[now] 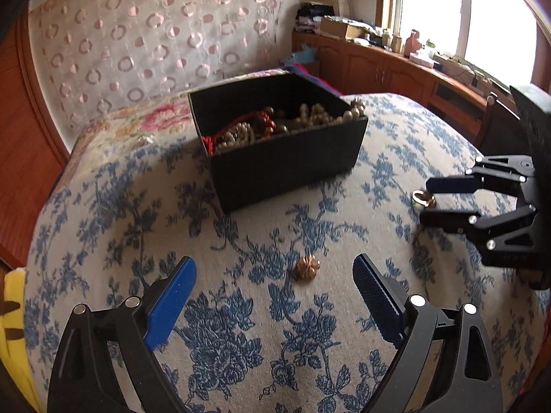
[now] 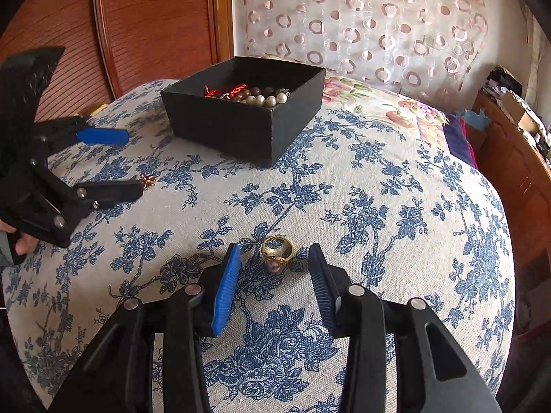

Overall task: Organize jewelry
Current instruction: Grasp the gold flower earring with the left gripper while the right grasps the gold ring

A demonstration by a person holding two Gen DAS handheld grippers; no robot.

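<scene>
A black box (image 1: 286, 168) (image 2: 220, 127) holding bead strings and a red piece sits at the back of the blue-flowered cloth. A small gold flower-shaped piece (image 1: 306, 266) (image 2: 148, 181) lies on the cloth just ahead of my left gripper (image 1: 273, 260) (image 2: 132, 161). That gripper is wide open, and nothing touches its pads. A gold ring (image 2: 277, 257) (image 1: 423, 199) with a dark stone lies on the cloth between the fingers of my right gripper (image 2: 275, 248) (image 1: 425, 199). This gripper is open too, with a gap between each pad and the ring.
The flowered cloth (image 2: 378, 206) covers a bed; a floral quilt (image 2: 378, 103) lies behind the box. A wooden panel (image 2: 155, 17) and a circle-patterned curtain (image 2: 361, 17) stand at the back. Cluttered wooden cabinets (image 1: 396, 65) run under the window. A hand (image 2: 20, 244) holds the left gripper.
</scene>
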